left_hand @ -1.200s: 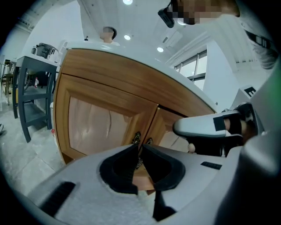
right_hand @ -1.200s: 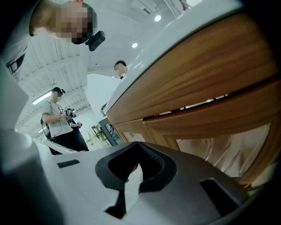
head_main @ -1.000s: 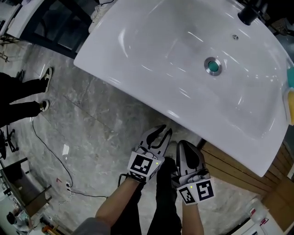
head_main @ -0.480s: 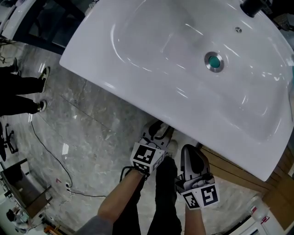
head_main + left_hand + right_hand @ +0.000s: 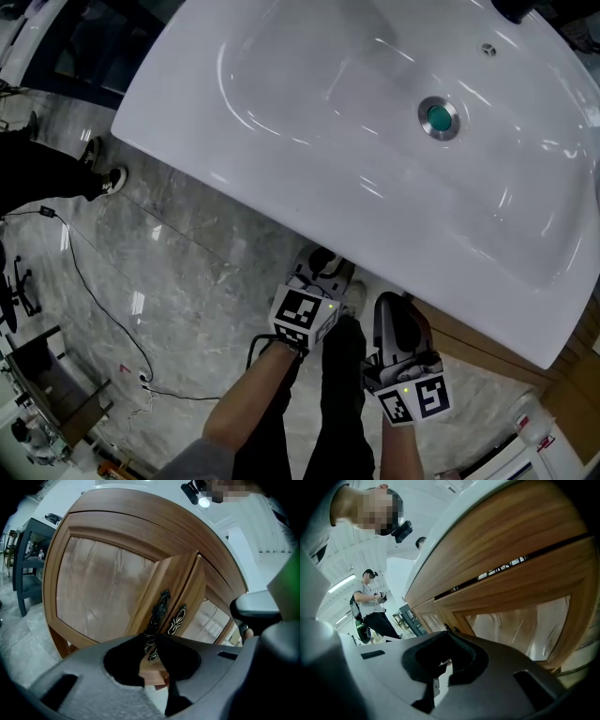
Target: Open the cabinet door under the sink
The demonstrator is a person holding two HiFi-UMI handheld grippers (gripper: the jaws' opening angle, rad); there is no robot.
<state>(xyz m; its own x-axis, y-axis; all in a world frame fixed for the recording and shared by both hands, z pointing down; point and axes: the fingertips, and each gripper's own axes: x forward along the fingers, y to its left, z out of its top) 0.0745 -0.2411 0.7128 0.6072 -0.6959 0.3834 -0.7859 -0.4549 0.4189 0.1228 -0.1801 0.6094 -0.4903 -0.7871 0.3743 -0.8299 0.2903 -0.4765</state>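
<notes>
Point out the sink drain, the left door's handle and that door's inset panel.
sink drain [image 5: 438, 117], head view, green centre.
left door's handle [image 5: 159, 607], left gripper view, upper backplate.
inset panel [image 5: 98, 597], left gripper view, its middle.

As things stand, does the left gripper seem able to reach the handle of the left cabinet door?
Probably yes. The left gripper is at the left door handle; its jaws are closing with the handle's lower end between them, and nothing blocks it.

The sink [image 5: 309, 141] is glossy white, with a teal drain plug [image 5: 439, 117]. The floor [image 5: 187, 272] is grey and marbled. The cabinet door [image 5: 103, 592] shows brown wood grain; its door handle [image 5: 161, 606] is black scrollwork.
</notes>
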